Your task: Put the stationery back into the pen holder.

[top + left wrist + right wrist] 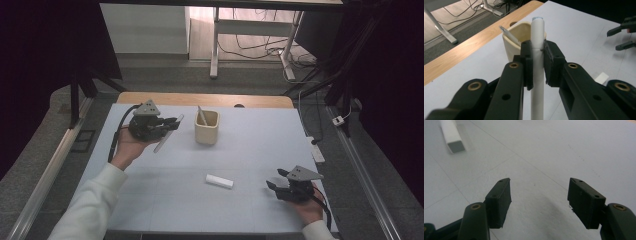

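Grippers of black plastic sit in both of the person's hands above a pale grey table mat (250, 160). The left gripper (170, 122) has its jaws clamped on a long white cylindrical tube (537, 50), which passes between the pads and sticks out on both sides; in the high view the tube slants down toward the person, just left of a cream square-sided holder cup (206, 131) that already contains one thin pale stick (202, 116). In the left gripper view, the tube's upper end rises in front of the cup's rim. The right gripper (278, 179) rests low near the mat's right front part, its jaws spread wide with nothing between them. A short white rectangular block (219, 181) lies flat on the mat, between the two hands and apart from both
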Available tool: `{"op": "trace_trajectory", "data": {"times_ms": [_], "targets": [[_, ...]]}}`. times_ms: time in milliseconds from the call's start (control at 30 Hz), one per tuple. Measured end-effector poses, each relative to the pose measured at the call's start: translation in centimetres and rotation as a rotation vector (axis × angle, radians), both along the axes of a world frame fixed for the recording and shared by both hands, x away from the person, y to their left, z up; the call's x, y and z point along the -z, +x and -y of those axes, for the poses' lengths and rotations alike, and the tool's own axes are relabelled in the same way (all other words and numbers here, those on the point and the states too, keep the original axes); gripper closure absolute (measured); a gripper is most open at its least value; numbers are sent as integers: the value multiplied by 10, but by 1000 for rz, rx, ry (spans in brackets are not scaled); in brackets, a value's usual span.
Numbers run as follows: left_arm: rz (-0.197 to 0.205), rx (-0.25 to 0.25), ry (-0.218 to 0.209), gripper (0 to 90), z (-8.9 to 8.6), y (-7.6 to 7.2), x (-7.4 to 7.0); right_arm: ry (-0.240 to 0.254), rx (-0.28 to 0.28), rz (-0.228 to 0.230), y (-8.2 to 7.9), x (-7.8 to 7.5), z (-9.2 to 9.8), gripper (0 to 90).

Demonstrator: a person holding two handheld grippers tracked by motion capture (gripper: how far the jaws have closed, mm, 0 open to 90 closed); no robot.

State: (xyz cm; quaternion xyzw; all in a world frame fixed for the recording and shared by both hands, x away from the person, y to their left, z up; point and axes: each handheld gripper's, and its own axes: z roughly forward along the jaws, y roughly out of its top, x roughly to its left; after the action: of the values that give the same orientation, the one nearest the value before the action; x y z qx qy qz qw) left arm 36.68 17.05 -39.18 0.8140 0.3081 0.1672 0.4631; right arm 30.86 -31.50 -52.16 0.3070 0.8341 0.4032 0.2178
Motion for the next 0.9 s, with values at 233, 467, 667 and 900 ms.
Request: {"op": "trace_trajectory", "data": {"times_ms": [233, 467, 667, 900], "targets": [[8, -22, -1, 780, 7, 6, -3, 0, 1, 3, 0, 0, 0, 347], [21, -29, -20, 780, 14, 13, -5, 0, -1, 3, 0, 0, 0, 348], [25, -30, -46, 779, 20, 17, -5, -3, 3, 3, 0, 0, 0, 348], [34, -36, -69, 779, 25, 23, -9, -1, 2, 3, 0, 0, 1, 347]]}}
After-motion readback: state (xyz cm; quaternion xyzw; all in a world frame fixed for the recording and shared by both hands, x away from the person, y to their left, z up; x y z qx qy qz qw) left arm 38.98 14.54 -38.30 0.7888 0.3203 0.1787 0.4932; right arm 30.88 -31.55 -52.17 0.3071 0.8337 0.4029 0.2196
